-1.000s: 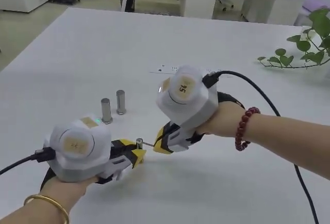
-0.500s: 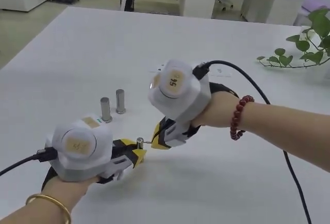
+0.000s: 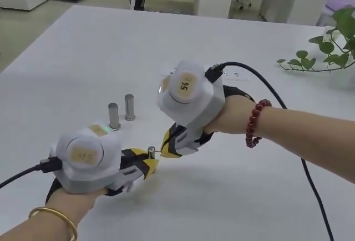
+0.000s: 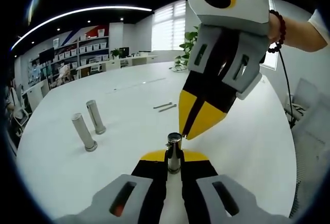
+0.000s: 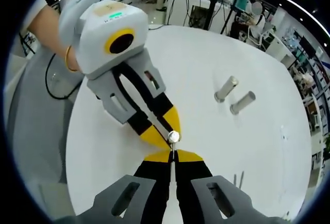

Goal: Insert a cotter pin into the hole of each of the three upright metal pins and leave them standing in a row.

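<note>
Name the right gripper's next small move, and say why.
Probably ease the right gripper a little toward the pin, pushing the cotter pin along its own line. The left gripper clamps the pin upright, and the cotter pin's tip sits at the pin's top, where the hole should be. Whether it has entered is too small to tell.

Centre of the head view: the cotter pin (image 3: 158,152) is too thin to tell whether it enters the metal pin (image 3: 151,151), whose base the left gripper (image 3: 150,162) hides.
</note>
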The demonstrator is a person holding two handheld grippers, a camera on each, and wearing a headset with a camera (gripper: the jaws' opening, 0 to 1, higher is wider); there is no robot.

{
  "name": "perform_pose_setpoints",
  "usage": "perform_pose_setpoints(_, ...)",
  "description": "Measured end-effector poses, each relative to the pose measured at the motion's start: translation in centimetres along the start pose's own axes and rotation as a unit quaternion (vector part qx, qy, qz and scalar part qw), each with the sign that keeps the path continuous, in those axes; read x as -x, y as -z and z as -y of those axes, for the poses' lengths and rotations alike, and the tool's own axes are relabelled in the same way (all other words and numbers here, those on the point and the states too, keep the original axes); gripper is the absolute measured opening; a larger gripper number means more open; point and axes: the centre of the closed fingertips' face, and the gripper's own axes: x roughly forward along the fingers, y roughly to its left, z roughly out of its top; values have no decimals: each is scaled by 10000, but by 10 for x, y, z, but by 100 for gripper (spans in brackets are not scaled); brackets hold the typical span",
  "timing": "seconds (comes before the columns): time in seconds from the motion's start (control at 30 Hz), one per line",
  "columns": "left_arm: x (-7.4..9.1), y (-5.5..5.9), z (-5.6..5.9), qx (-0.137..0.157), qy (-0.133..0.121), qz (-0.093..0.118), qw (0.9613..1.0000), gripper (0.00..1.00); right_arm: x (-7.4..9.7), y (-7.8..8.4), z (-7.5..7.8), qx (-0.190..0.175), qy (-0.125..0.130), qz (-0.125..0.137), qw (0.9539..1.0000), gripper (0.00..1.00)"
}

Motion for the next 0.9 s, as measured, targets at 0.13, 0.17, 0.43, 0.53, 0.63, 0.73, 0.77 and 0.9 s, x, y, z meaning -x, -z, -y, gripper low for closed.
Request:
perform_pose_setpoints(0.13,-1,0,2,-19,12,-4,10000,7,-2,-3,0,3,5,36,10000,3)
perform_pose_setpoints(0.17,-1,-1,2,-27,15,-5,10000,7,-3,-4,0,2,5,44,10000,3)
perform_pose_setpoints(0.43,-2,0,2,-14,-5,-8,10000,7,-3,-4,0,-80,-42,127,9999,4)
perform_pose_setpoints(0.53,-2,0,2,8,-13,-3,10000,7,0,-7,0,-173,-57,292,9994,6)
perform_pose_setpoints(0.63,-2,0,2,25,-22,0,10000,7,4,-8,1,-280,-48,388,9988,10)
perform_pose_setpoints(0.73,-2,0,2,46,-32,3,10000,7,7,-6,1,-290,-21,356,9989,10)
perform_pose_setpoints(0.77,-2,0,2,58,-35,6,10000,7,8,-4,1,-300,-12,331,9990,10)
perform_pose_setpoints(0.9,-2,0,2,95,-50,16,9999,7,9,2,-2,-280,-40,250,9993,9)
